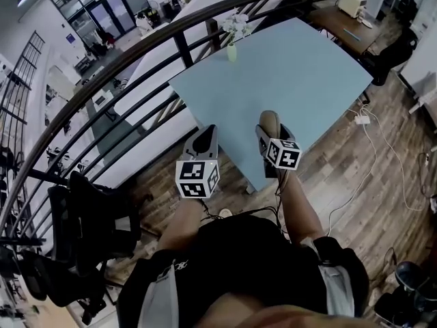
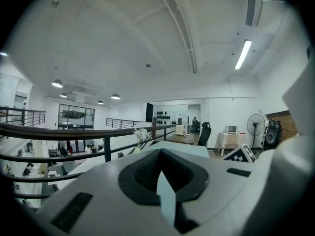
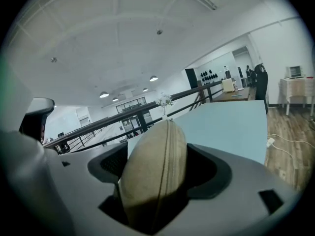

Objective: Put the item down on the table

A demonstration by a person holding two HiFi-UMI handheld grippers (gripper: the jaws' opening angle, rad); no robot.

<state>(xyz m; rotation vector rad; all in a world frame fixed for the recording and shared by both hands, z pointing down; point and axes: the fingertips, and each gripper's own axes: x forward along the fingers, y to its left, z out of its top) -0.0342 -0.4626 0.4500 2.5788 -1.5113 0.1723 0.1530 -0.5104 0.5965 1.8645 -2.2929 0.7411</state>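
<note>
Over the near edge of the pale blue rectangular table (image 1: pixel 300 74), your right gripper (image 1: pixel 271 130) pinches the tan oval seamed ball (image 3: pixel 152 176) between its jaws; just beside it, your left gripper (image 1: pixel 208 135) is pressed together, holding nothing

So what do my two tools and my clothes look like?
Both the left tool and right tool have light grey bodies with black ribbed jaw linings, and each carries a white cube printed with black square markers. You wear a black top with light grey sleeves.
</note>
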